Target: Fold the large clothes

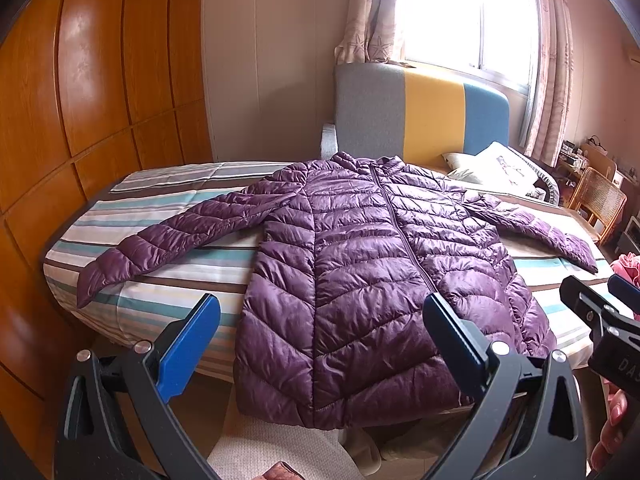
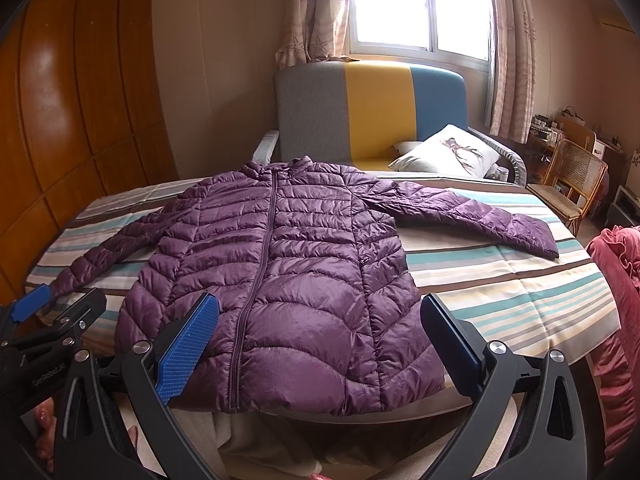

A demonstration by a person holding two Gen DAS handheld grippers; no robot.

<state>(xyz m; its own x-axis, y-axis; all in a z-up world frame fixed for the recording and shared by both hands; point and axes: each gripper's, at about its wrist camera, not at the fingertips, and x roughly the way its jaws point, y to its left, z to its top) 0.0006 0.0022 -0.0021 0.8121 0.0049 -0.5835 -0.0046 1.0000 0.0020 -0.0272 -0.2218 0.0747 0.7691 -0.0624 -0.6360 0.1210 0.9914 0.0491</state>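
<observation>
Room: bedroom with a bright window (image 2: 420, 4), patterned curtains (image 2: 312, 12) and wooden wardrobe panels (image 1: 80, 112) to the left of the bed.
Bed: striped cover (image 2: 500, 280) in teal, cream and brown, with a grey, yellow and blue headboard (image 2: 372, 108) at its far end.
Jacket: purple quilted puffer jacket (image 2: 280, 248) lies flat on the bed, front up, zipped, collar toward the headboard, both sleeves spread out to the sides (the hem hangs slightly over the near edge of the bed).
Pillow: white pillow (image 2: 448, 152) rests against the headboard, beyond the jacket's collar.
Chair: wicker chair (image 2: 576, 176) stands to the right of the bed.
Left tool (image 1: 320, 336): blue-padded fingers (image 1: 188, 344) spread wide apart, holding nothing, above the jacket's hem.
Right tool (image 2: 320, 336): likewise wide apart and empty, above the hem, not touching the jacket.
Pink fabric (image 2: 616, 320): bunched at the right of the bed.
</observation>
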